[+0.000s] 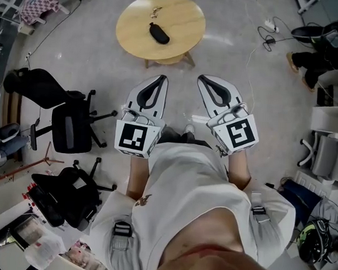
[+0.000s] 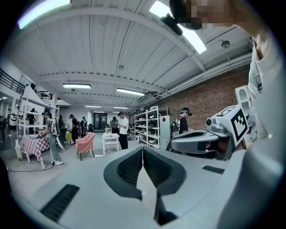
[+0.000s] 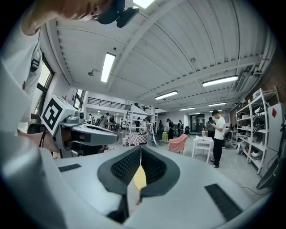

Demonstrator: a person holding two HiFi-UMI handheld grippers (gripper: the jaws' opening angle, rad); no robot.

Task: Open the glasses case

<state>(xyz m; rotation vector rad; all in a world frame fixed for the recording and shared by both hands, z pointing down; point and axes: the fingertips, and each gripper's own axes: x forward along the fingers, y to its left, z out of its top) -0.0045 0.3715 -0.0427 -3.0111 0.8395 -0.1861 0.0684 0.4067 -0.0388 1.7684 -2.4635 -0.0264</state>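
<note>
A black glasses case (image 1: pixel 159 33) lies shut on the round wooden table (image 1: pixel 181 14) at the top of the head view, a small metal object (image 1: pixel 156 12) behind it. My left gripper (image 1: pixel 162 78) and right gripper (image 1: pixel 201 78) are held level side by side in front of my body, well short of the table, both shut and empty. In the left gripper view the left gripper (image 2: pixel 142 148) has its jaws pressed together, with the right gripper (image 2: pixel 176 143) beside it. In the right gripper view the right gripper (image 3: pixel 140 149) is equally closed, the left gripper (image 3: pixel 114 138) at its left.
Black office chairs (image 1: pixel 68 126) stand on the floor to my left, cables and a power strip (image 1: pixel 269 25) lie right of the table. White shelving (image 2: pixel 149 125), a white table (image 3: pixel 203 144), a pink chair (image 2: pixel 85 143) and several people stand farther off in the room.
</note>
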